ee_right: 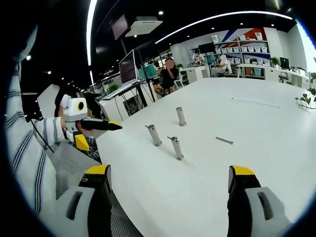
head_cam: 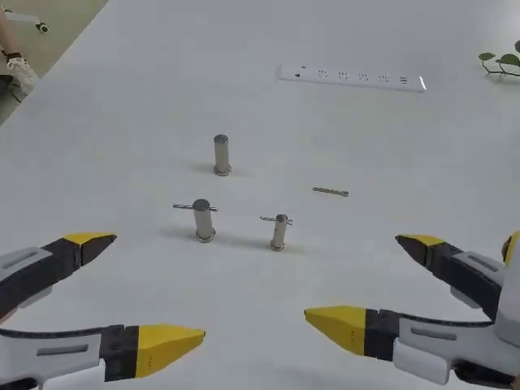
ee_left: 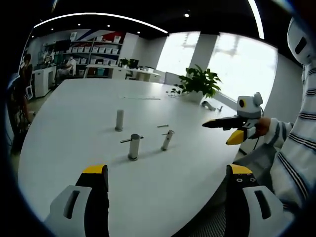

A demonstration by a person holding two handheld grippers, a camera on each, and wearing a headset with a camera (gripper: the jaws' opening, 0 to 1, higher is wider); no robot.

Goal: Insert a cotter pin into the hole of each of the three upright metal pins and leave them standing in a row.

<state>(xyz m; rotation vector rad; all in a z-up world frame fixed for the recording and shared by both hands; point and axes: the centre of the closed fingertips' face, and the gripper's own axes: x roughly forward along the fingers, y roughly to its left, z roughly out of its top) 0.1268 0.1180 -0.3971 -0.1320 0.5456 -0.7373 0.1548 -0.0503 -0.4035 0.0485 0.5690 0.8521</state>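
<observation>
Three upright metal pins stand on the white table (head_cam: 122,122). The far pin (head_cam: 221,154) has no cotter pin through it. The near left pin (head_cam: 203,220) and the near right pin (head_cam: 279,231) each carry a cotter pin through the top. A loose cotter pin (head_cam: 331,192) lies flat to the right of them. My left gripper (head_cam: 146,288) is open at the lower left, short of the pins. My right gripper (head_cam: 357,278) is open at the lower right, empty. The same pins (ee_left: 134,146) (ee_right: 177,147) stand ahead of both grippers (ee_left: 167,170) (ee_right: 170,171).
A white power strip (head_cam: 349,78) lies at the back of the table, and a plant sprig (head_cam: 504,63) reaches in at the far right. A potted plant (ee_left: 197,81) stands at the table's far side. People sit at desks (ee_right: 168,74) beyond the table edge.
</observation>
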